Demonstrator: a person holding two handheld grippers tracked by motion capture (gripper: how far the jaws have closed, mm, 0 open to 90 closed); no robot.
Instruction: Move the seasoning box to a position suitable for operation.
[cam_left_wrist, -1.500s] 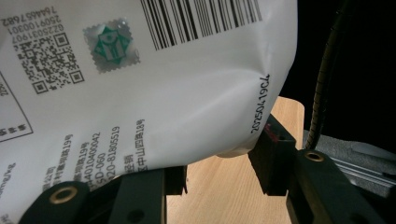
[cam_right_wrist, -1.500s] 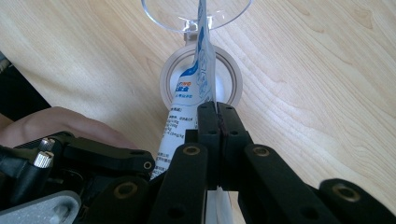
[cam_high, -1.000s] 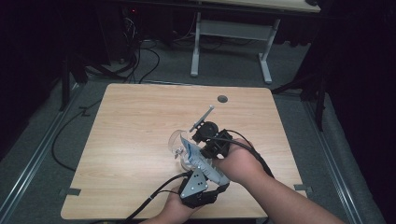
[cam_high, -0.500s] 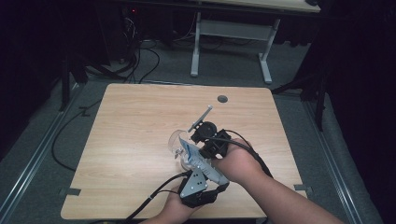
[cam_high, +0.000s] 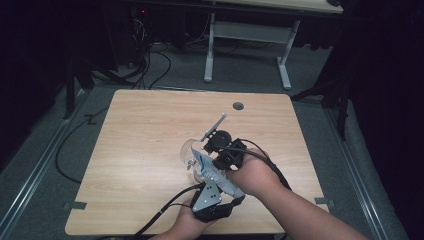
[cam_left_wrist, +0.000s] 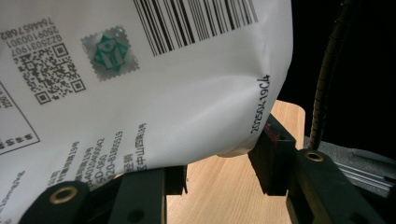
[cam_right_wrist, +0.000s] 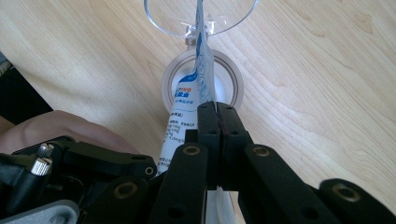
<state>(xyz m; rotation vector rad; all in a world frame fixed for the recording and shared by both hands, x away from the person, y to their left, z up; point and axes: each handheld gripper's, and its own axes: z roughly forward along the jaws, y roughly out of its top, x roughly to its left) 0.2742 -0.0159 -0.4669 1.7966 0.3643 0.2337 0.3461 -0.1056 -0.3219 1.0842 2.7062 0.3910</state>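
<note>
Dim room, grey floor with loose cables, a second desk frame at the back; light wood tabletop (cam_high: 150, 135) with a round cable hole (cam_high: 238, 106) near its far edge.

Right hand-held gripper (cam_high: 212, 145) sits at centre-right of the tabletop, held by the person's right hand (cam_high: 255, 172). In the right gripper view its two black jaws are pressed together, clamped on the thin top edge of a white plastic sachet with blue print (cam_right_wrist: 198, 79). A grey stick-like part (cam_high: 214, 127) juts up from this gripper toward the far side.

Left hand-held gripper (cam_high: 202, 172) comes in from the near edge, grey three-cornered plate on top, black cable trailing off to the left. In the left gripper view its jaws close in on the lower corner of the white sachet (cam_left_wrist: 154, 84), barcode, QR code and a green seal facing the camera; the right pad touches the sachet's edge, the left pad is tucked under it. Whether the grip is tight cannot be told.

The sachet hangs between the two grippers, upright and edge-on, directly above a clear round glass (cam_right_wrist: 201, 16). The glass stands on the tabletop just left of the right gripper (cam_high: 189, 152), its round base (cam_right_wrist: 231, 79) showing below the sachet.
</note>
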